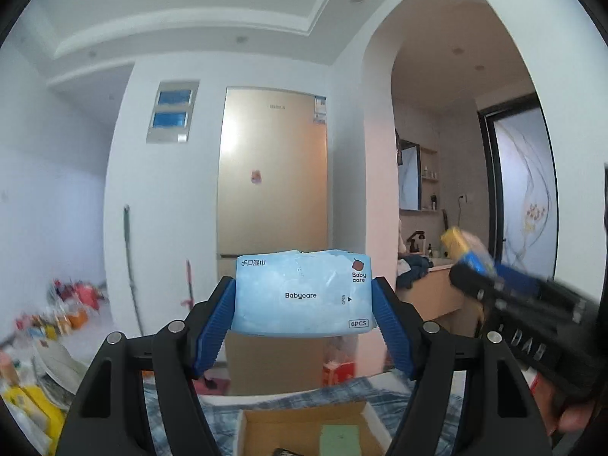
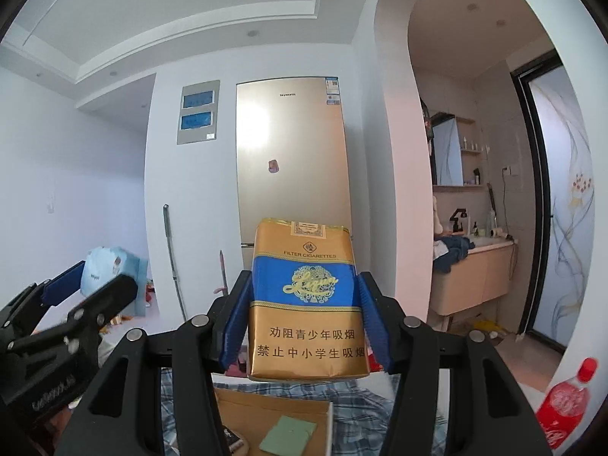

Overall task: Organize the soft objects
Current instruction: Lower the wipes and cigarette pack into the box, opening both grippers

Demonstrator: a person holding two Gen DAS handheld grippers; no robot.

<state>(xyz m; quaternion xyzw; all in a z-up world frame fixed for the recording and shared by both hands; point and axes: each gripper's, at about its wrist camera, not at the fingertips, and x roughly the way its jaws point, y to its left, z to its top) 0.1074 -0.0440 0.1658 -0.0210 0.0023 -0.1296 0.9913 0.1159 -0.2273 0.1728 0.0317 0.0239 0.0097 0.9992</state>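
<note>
My left gripper (image 1: 304, 292) is shut on a light blue Babycare wet-wipe pack (image 1: 302, 292), held up in the air above a cardboard box (image 1: 266, 423). My right gripper (image 2: 304, 296) is shut on a soft gold-and-blue cigarette pack (image 2: 307, 300), also held high over the box (image 2: 247, 404). The right gripper with its pack (image 1: 465, 247) shows blurred at the right of the left wrist view. The left gripper with the wipe pack (image 2: 100, 268) shows at the left of the right wrist view. A green pad (image 2: 288, 435) lies inside the box.
The box rests on a blue plaid cloth (image 2: 380, 395). A gold fridge (image 2: 288, 159) stands ahead against a white wall. A red soda bottle (image 2: 566, 399) is at the right edge. Clutter (image 1: 49, 323) lies at the left. A washroom counter (image 2: 478, 269) is at the right.
</note>
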